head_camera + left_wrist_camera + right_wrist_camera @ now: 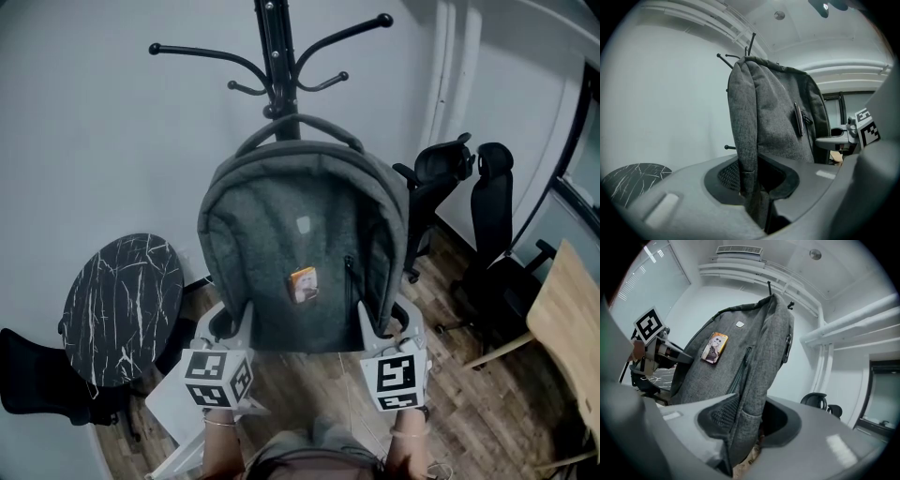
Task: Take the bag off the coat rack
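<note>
bag: grey backpack [300,253] hangs flat against the coat rack [273,47], centre of the scene, small picture tag [303,283] on its front; not yet off
top handle: handle loop [300,125] arcs round the pole just under the lower hooks; exact hook it sits on can't be made out
left gripper: left gripper [752,185] low on the bag's left edge, fingers [693,192] clamped on a fold of the grey fabric
right gripper: right gripper [745,427] low on the bag's right edge, fingers [689,427] closed on the side seam fabric, thicker bunch than on the left
risk 1: both grips are at the bottom, handle is at the top; pulling toward the person or down would likely drag the rack over rather than free the loop
risk 2: a lift from below may just crumple the soft body, loop stays on, handle could catch on a hook
risk 3: pinch is on loose cloth only; once the bag's full weight comes on, fabric could slide out, left side first
risk 4: once off it may swing, round marble table [122,300] near left, office chairs [492,216] to the right
judgement: needs a clear upward push before any pull
</note>
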The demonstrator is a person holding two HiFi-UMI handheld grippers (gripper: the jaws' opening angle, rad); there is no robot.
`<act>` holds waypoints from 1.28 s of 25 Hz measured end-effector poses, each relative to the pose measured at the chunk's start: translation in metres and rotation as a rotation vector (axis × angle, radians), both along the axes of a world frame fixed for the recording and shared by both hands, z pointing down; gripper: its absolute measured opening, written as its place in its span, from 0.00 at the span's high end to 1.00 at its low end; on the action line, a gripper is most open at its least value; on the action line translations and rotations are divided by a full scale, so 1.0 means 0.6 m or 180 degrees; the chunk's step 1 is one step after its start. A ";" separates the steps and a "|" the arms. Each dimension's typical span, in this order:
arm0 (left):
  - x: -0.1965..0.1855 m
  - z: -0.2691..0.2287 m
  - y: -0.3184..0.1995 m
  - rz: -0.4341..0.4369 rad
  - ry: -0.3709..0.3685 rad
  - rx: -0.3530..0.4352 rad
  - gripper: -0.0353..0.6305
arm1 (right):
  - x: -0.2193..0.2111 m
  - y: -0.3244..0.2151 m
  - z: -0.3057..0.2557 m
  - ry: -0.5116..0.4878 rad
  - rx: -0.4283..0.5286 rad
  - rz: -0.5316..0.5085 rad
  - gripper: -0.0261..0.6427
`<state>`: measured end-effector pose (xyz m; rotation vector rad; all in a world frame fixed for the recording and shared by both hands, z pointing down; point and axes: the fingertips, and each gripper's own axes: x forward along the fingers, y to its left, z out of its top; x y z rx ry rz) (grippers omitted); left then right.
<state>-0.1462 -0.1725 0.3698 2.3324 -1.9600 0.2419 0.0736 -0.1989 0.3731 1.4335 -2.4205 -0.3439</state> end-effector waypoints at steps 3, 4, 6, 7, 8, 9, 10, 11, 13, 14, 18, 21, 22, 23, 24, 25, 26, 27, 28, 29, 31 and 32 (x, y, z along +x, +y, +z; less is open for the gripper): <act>0.001 -0.002 -0.002 0.0028 -0.0009 -0.0004 0.82 | 0.001 0.001 -0.001 -0.0011 -0.0015 0.0021 0.75; 0.000 -0.002 -0.002 0.0036 -0.0013 -0.0003 0.83 | 0.001 0.001 -0.001 -0.0016 -0.0024 0.0027 0.75; -0.002 -0.003 -0.002 0.0043 -0.0016 0.0001 0.83 | -0.001 0.001 0.000 -0.0028 -0.0037 0.0034 0.75; -0.003 -0.003 -0.002 0.0044 -0.0016 0.0003 0.83 | -0.003 0.001 0.000 -0.0031 -0.0038 0.0038 0.75; -0.005 -0.004 -0.002 0.0044 -0.0016 0.0005 0.82 | -0.004 0.002 -0.001 -0.0030 -0.0035 0.0040 0.75; -0.006 -0.004 -0.002 0.0045 -0.0015 0.0008 0.82 | -0.006 0.003 -0.002 -0.0029 -0.0032 0.0042 0.75; -0.007 -0.005 -0.001 0.0048 -0.0015 0.0013 0.83 | -0.007 0.004 -0.002 -0.0031 -0.0029 0.0044 0.75; -0.008 -0.005 0.000 0.0053 -0.0017 0.0019 0.83 | -0.007 0.005 -0.002 -0.0034 -0.0027 0.0046 0.75; -0.010 -0.007 0.000 0.0065 -0.0023 0.0027 0.83 | -0.009 0.006 -0.003 -0.0040 -0.0025 0.0053 0.75; -0.012 -0.007 -0.001 0.0070 -0.0025 0.0029 0.83 | -0.011 0.006 -0.003 -0.0041 -0.0025 0.0058 0.75; -0.019 -0.009 -0.001 0.0086 -0.0016 0.0030 0.82 | -0.018 0.007 -0.005 -0.0036 -0.0021 0.0076 0.75; -0.025 -0.009 -0.001 0.0103 -0.0002 0.0034 0.83 | -0.024 0.009 -0.008 -0.0017 -0.0014 0.0087 0.75; -0.027 -0.010 -0.002 0.0114 0.0003 0.0034 0.83 | -0.026 0.009 -0.009 -0.0011 -0.0013 0.0093 0.75; -0.030 -0.010 -0.003 0.0129 0.0007 0.0034 0.83 | -0.028 0.010 -0.009 -0.0006 -0.0011 0.0101 0.75; -0.032 -0.010 -0.003 0.0143 0.0010 0.0035 0.82 | -0.031 0.011 -0.010 -0.0003 -0.0011 0.0110 0.75; -0.035 -0.010 -0.004 0.0154 0.0009 0.0037 0.82 | -0.033 0.012 -0.010 -0.0003 -0.0012 0.0117 0.75; -0.038 -0.010 -0.004 0.0163 0.0007 0.0040 0.83 | -0.036 0.013 -0.009 -0.0003 -0.0015 0.0125 0.75; -0.040 -0.011 -0.004 0.0171 0.0005 0.0043 0.82 | -0.039 0.014 -0.009 -0.0003 -0.0016 0.0132 0.75; -0.042 -0.011 -0.004 0.0180 0.0005 0.0046 0.83 | -0.040 0.014 -0.010 -0.0001 -0.0015 0.0140 0.75; -0.044 -0.011 -0.005 0.0189 0.0007 0.0048 0.83 | -0.042 0.015 -0.010 0.0002 -0.0012 0.0147 0.75; -0.048 -0.011 -0.007 0.0203 0.0012 0.0053 0.82 | -0.047 0.014 -0.011 0.0008 -0.0004 0.0153 0.75; -0.051 -0.011 -0.008 0.0208 0.0015 0.0055 0.82 | -0.050 0.014 -0.012 0.0011 -0.0001 0.0154 0.75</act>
